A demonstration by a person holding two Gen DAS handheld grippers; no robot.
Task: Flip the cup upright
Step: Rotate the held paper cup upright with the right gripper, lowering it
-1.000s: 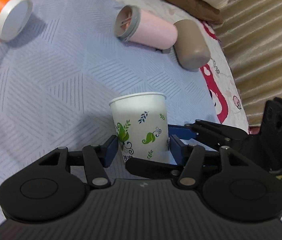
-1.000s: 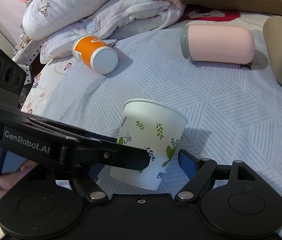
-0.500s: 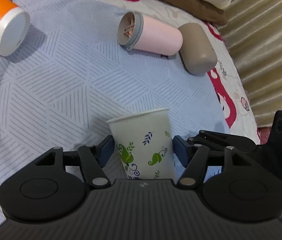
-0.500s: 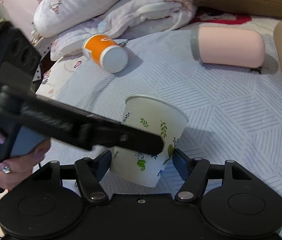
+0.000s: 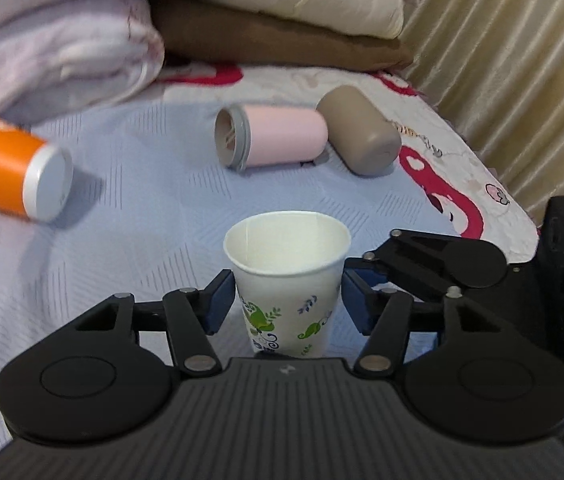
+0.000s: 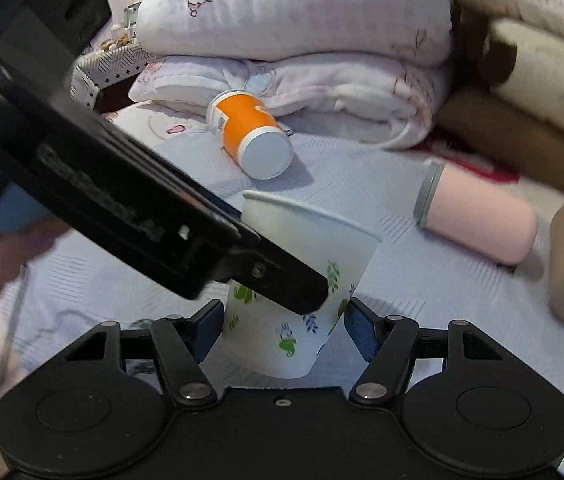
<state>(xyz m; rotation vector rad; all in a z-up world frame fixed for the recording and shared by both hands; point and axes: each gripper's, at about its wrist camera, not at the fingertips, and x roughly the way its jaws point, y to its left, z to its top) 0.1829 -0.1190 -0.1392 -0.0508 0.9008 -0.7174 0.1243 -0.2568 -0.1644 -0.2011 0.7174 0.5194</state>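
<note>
A white paper cup (image 5: 288, 280) with green leaf prints stands mouth up on the pale blue bedspread (image 5: 142, 208), a little tilted in the right wrist view (image 6: 302, 280). My left gripper (image 5: 288, 304) is open, its blue pads a small gap off each side of the cup. My right gripper (image 6: 284, 322) is open too, its pads flanking the cup's lower part without touching. The left gripper's black body (image 6: 122, 200) crosses in front of the cup in the right wrist view.
An orange cup (image 5: 10, 172), a pink tumbler (image 5: 278, 140) and a tan cup (image 5: 362, 136) lie on their sides farther back. Folded quilts (image 5: 82, 36) are stacked behind. A beige curtain (image 5: 514, 60) and the bed's edge are at the right.
Both cameras have tilted up and drawn back, so the cup's open mouth now shows. The left gripper sits lower around the cup; both stay open.
</note>
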